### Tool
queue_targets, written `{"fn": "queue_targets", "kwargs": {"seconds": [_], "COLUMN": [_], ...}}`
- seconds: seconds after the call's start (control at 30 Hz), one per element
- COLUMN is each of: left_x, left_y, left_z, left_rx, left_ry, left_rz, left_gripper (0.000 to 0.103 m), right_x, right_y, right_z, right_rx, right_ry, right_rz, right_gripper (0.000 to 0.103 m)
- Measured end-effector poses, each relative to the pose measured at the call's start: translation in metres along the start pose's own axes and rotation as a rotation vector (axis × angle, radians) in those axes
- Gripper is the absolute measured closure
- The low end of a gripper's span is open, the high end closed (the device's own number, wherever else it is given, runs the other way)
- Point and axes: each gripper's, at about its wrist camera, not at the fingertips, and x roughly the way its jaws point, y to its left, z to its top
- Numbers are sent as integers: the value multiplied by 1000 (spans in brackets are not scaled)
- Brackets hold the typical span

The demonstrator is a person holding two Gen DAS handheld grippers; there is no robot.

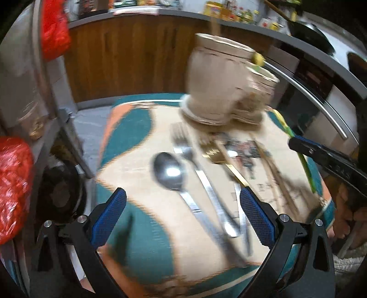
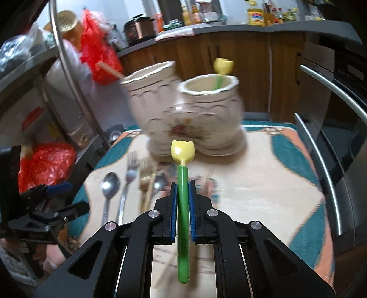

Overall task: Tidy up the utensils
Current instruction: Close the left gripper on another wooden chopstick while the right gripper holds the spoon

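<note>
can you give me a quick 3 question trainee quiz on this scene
1. True or false: the right gripper is shut on the tulip spoon.
2. Which jar already holds a tulip spoon: A the nearer-left one, B the right one?
3. Fill in: the left gripper is ___ above the cutlery on the cloth.

Key: 1 true; 2 B; 3 open.

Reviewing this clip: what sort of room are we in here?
Most likely a home kitchen. A worktop over wooden cabinet doors carries bottles and jars and a cooker pot, and cutlery lies on a cloth-covered table.
</note>
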Motion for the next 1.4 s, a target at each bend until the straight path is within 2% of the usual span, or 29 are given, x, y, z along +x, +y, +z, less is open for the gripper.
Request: {"fn": "queue_targets", "kwargs": {"seconds": [0.17,0.3,0.4,0.5,0.63,0.73,0.8,0.9,1.07,1.23,1.4], "left_x": [20,39,45,50,58,63,62,60,70,81,96], "left_y": [-37,-50,-57,-74,-96,-110,-118,-131,-140,-145,-158], "left_z": [5,8,7,12,19,24,24,21,16,17,31], "left_rx": [61,40,29,75,115,131,134,160,136,126,155], "left_ry": [64,141,159,151,150,164,159,150,220,228,188], "left_rz": [-13,-58,-75,-78,-85,-105,-125,-141,-190,-173,-99], "left_gripper": [6,15,20,25,35,50,50,61,82,82,82], "right_x": [-7,-14,-17,-19,-20,-22,-23,-24,-24,-24,-25], "right_y": [-20,-29,-34,-43,-52,-55,-56,-59,-64,-66,-66], "right_z": [-2,-6,-8,-10,-11,-12,-13,-14,-17,-20,-20], "right_rx": [27,17,13,24,47,49,49,50,59,63,64], "right_ry": [-13,-31,-39,-44,-45,-48,-48,-52,-51,-50,-55], "right_rz": [-6,-9,-11,-12,-7,-7,-6,-7,-2,0,0], "right_gripper": [92,92,92,92,92,92,92,92,92,92,92]}}
